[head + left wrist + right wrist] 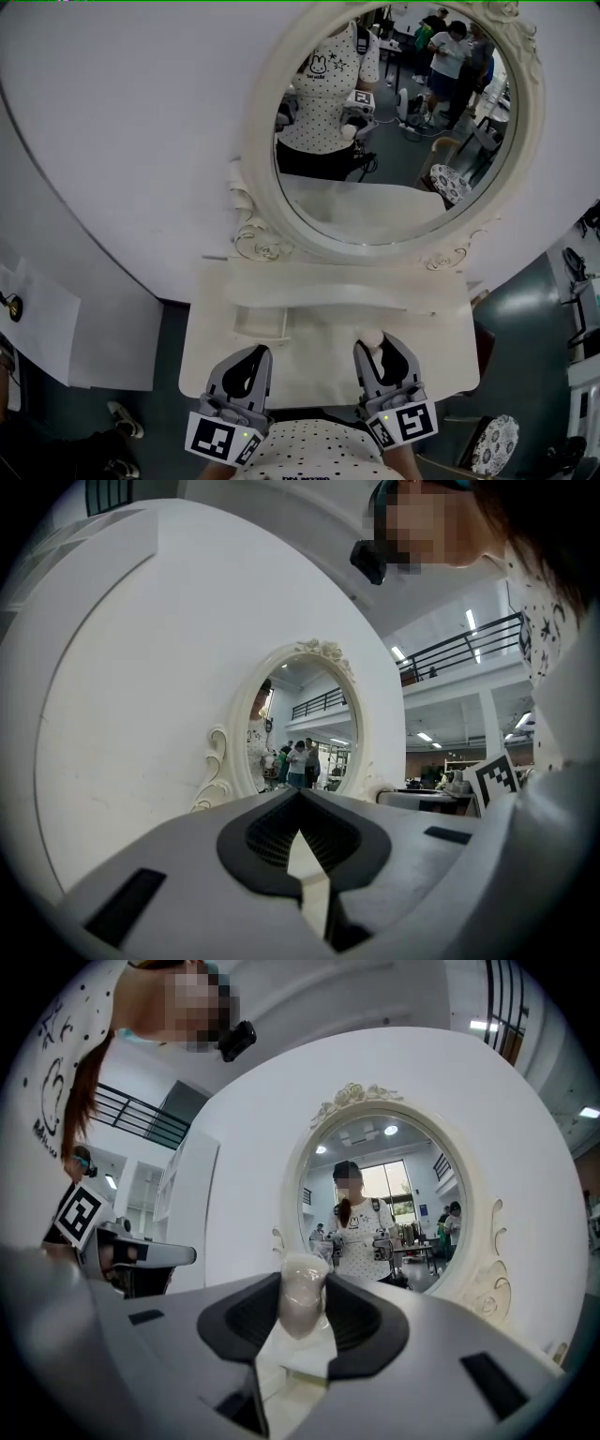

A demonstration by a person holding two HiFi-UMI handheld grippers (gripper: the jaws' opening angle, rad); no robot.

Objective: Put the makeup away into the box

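Item under inspection: one pale, egg-shaped makeup sponge. I find it clamped between the jaws of the right gripper, held near the jaw tips with its rounded end standing clear beyond them. It hangs above the white dressing table and touches nothing else. The left gripper sits beside the right one on its left, apart from it. Its jaws are together at the tips with nothing between them. Just ahead of the left gripper, and so ahead and to the left of the loaded one, lies a shallow open compartment on the table top. I judge this to be the box, though I cannot confirm it or see any contents. Further ahead of both grippers stands the oval mirror.

Risks noted:
- The sponge looks soft and rounded and is gripped near the tips, so a tighter squeeze or a sharp swing could squirt it out.
- The path to the compartment passes in front of the left gripper, and the two could knock together.
- The compartment appears shallow, so a release from height may let the sponge bounce out onto the table.
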